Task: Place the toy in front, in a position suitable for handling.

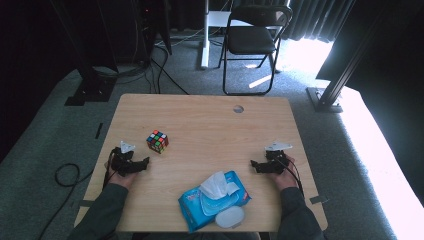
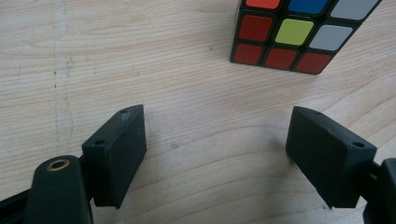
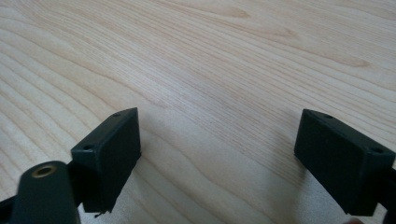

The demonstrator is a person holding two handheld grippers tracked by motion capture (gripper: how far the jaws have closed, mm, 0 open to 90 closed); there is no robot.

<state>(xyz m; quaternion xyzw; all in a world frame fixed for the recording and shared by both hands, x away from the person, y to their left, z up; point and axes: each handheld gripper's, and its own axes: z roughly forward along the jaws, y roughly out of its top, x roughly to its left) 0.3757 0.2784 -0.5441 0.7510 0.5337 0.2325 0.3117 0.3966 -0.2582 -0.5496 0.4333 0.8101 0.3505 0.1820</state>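
Observation:
A scrambled colour cube sits on the left half of the wooden table. My left gripper rests on the table just below and left of it, jaws wide open and empty; in the left gripper view the cube lies a short way ahead and to the right of the gap. My right gripper rests near the right edge, open with bare wood between its jaws. A blue pack of wet wipes lies near the front edge between the hands, a white wipe sticking up from it.
A white oval lid hangs off the pack at the front edge. A round cable hole sits near the table's far edge. A black folding chair stands on the floor beyond the table, and cables lie at the left.

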